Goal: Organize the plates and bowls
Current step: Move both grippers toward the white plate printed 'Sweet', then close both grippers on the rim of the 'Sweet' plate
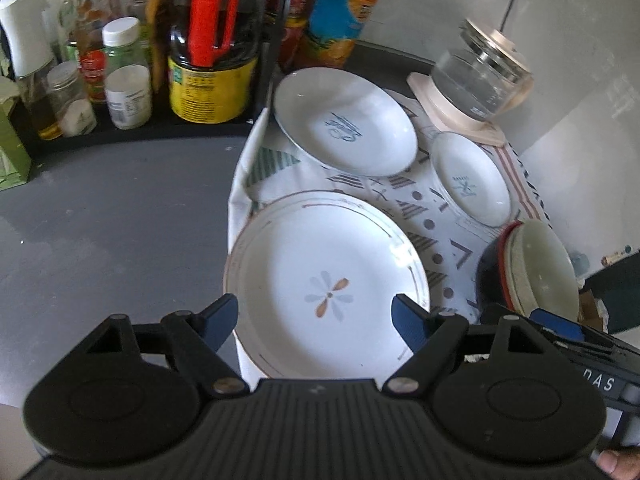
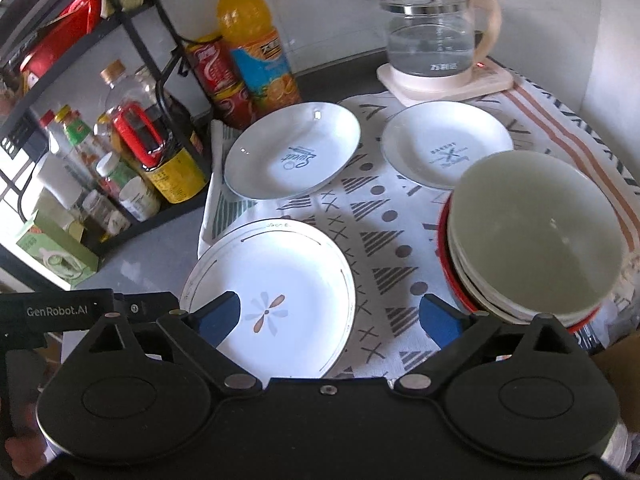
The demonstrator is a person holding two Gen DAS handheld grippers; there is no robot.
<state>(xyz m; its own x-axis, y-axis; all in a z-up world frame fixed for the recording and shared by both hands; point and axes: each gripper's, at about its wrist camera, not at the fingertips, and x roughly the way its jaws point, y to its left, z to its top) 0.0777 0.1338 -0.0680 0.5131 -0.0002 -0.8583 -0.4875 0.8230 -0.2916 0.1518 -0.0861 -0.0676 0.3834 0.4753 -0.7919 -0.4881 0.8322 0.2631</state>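
Observation:
A large flower-pattern plate [image 1: 328, 280] [image 2: 276, 292] lies at the near left of a patterned cloth [image 1: 420, 216] [image 2: 380, 240]. A medium white plate with blue script [image 1: 344, 120] [image 2: 292, 152] lies behind it, and a small white plate [image 1: 472, 180] [image 2: 444, 144] at back right. A stack of bowls [image 1: 532, 268] [image 2: 532, 236], pale green on top, stands at the right. My left gripper [image 1: 316, 320] is open just above the large plate's near part. My right gripper [image 2: 332, 316] is open over the cloth between the large plate and the bowls.
A rack of bottles and jars [image 1: 132, 60] [image 2: 120, 152] stands at the left on the grey counter [image 1: 112, 216]. A glass kettle on its base [image 1: 480, 76] [image 2: 436, 40] stands at the back right. An orange drink bottle [image 2: 256, 44] and red can stand behind the plates.

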